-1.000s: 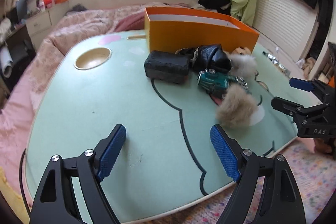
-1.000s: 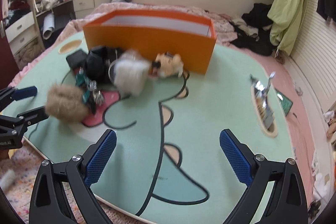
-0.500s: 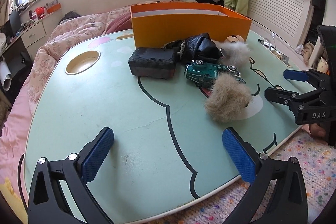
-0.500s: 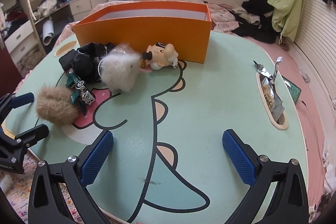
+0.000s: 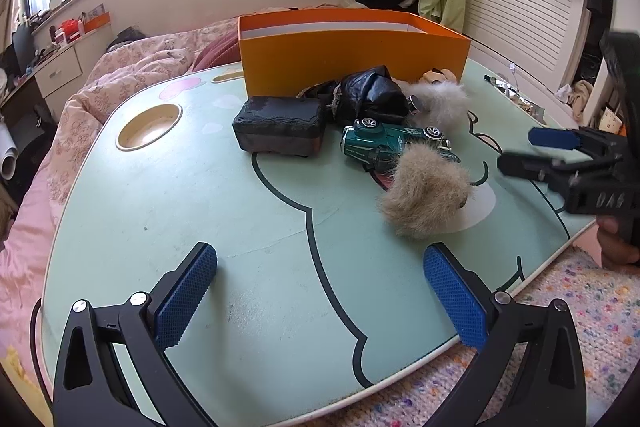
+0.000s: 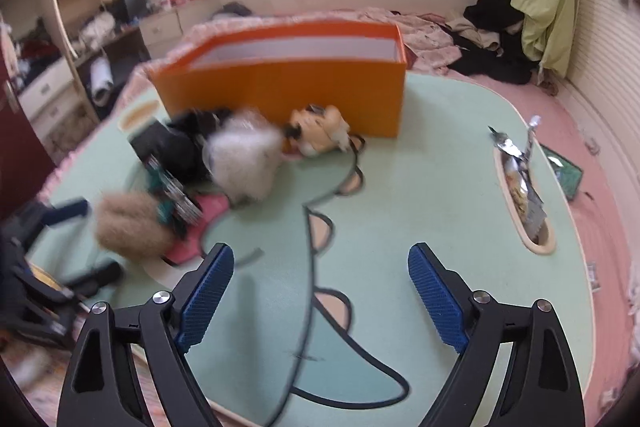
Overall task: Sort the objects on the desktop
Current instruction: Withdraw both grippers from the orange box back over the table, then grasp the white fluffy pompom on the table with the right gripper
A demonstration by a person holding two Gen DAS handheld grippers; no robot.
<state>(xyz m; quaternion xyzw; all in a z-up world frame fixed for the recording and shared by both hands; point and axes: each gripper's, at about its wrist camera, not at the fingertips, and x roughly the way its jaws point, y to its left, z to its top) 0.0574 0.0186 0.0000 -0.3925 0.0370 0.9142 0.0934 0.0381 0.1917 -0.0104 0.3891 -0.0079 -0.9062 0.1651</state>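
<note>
Left wrist: left gripper jaws spread wide, nothing between, over the pale green cartoon-print table. Clutter sits against the open orange cardboard box: black pouch, green toy car, tan fur pompom.

Right wrist, blurred: right gripper jaws closing, nothing between.

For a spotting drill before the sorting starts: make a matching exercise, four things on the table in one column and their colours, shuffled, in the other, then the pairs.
Things:
1. storage box
2. toy car
3. fluffy ball nearest the table edge
4. pouch beside the car

Colours:
A. green
B. tan
C. orange
D. black

Pairs: 1-C, 2-A, 3-B, 4-D
</note>
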